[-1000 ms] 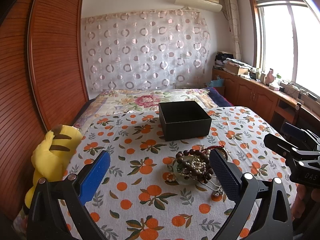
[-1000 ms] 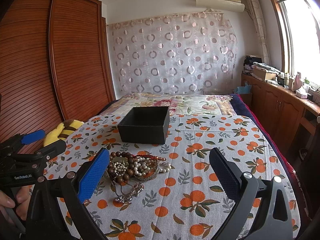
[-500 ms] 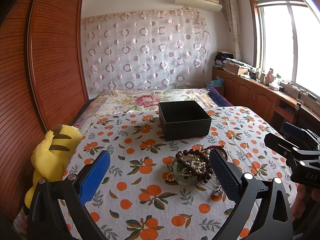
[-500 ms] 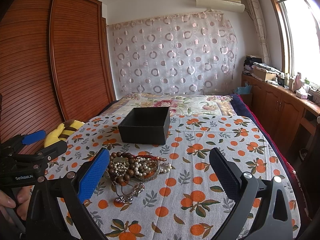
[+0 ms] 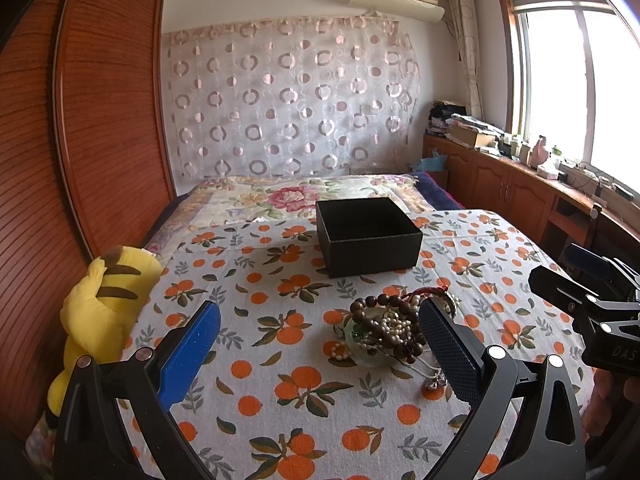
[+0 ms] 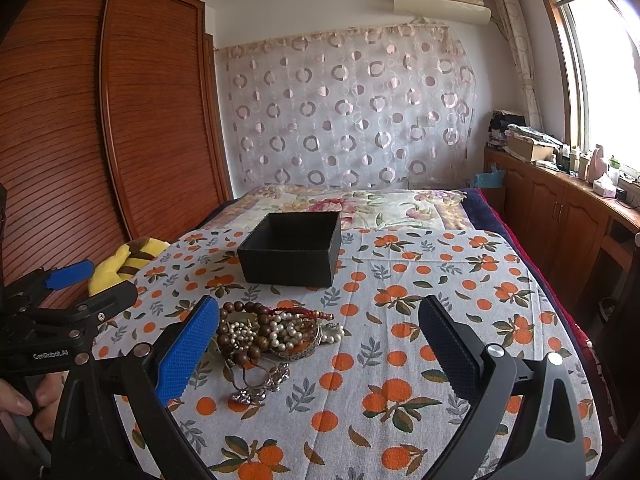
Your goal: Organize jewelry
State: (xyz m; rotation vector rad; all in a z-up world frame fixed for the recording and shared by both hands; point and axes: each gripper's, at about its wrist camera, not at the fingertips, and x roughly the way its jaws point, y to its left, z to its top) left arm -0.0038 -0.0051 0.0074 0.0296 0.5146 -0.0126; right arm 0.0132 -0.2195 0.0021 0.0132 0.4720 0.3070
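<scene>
On the bed, over a cloth (image 5: 280, 360) printed with oranges and leaves, a tangled heap of jewelry (image 5: 386, 330) lies in front of an open, empty-looking black box (image 5: 368, 236). Dark wooden beads, a pearl strand, a pale green bangle, a red cord and small silver pieces are wound together. Both claws hang above the bed with their jaws spread wide, holding nothing. The left claw (image 5: 320, 352) points slightly left of the heap, so the jewelry sits just inside its right pad. The right claw (image 6: 320, 350) points to the right of the heap, which lies by its blue left pad; seen from there, the silver pieces (image 6: 260, 384) trail nearest the camera. A yellow plush toy (image 5: 104, 304) rests at the bed's left edge. The likely trouble is the tangle: pinching one strand may lift several, or drag the whole pile across the soft cloth. Round beads could slip from the pads, and a dangling strand might catch the box rim, spilling outside it. Thin chains may also be missed against the busy print.
</scene>
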